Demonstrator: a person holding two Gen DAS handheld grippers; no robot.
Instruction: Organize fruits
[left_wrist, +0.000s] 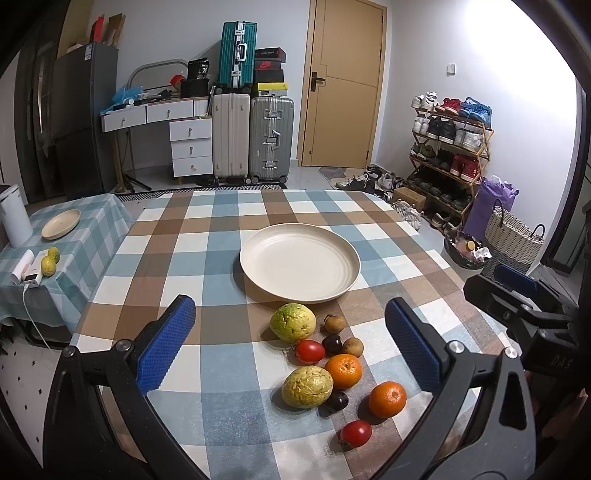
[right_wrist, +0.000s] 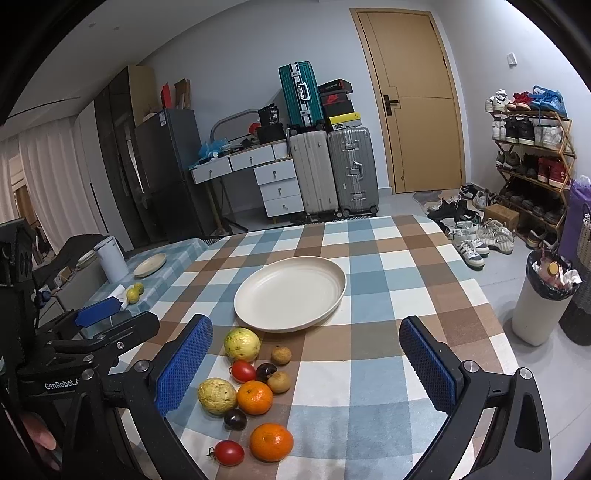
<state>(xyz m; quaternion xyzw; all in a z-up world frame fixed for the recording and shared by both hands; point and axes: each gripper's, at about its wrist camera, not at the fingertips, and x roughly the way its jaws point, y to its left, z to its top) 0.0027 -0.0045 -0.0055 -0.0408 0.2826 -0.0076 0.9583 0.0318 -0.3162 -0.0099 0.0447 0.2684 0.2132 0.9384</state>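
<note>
An empty cream plate (left_wrist: 299, 264) (right_wrist: 290, 291) sits mid-table on the checked cloth. In front of it lies a cluster of fruit: a green guava (left_wrist: 293, 321) (right_wrist: 242, 344), a wrinkled yellow fruit (left_wrist: 307, 386) (right_wrist: 217, 396), two oranges (left_wrist: 343, 370) (right_wrist: 271, 441), two tomatoes (left_wrist: 310, 350) (right_wrist: 229, 452), dark plums (left_wrist: 331, 343) and small brown fruits (left_wrist: 334, 323). My left gripper (left_wrist: 289, 308) hovers open above the cluster, holding nothing. My right gripper (right_wrist: 306, 322) is open too, with the fruit at its lower left.
A lower side table (left_wrist: 85, 236) on the left holds a small plate (left_wrist: 61, 223), two yellow-green fruits (left_wrist: 48, 264) and a white canister (left_wrist: 13, 218). A bin (right_wrist: 543, 306) stands off the table's right edge. Suitcases, drawers and a shoe rack line the far wall.
</note>
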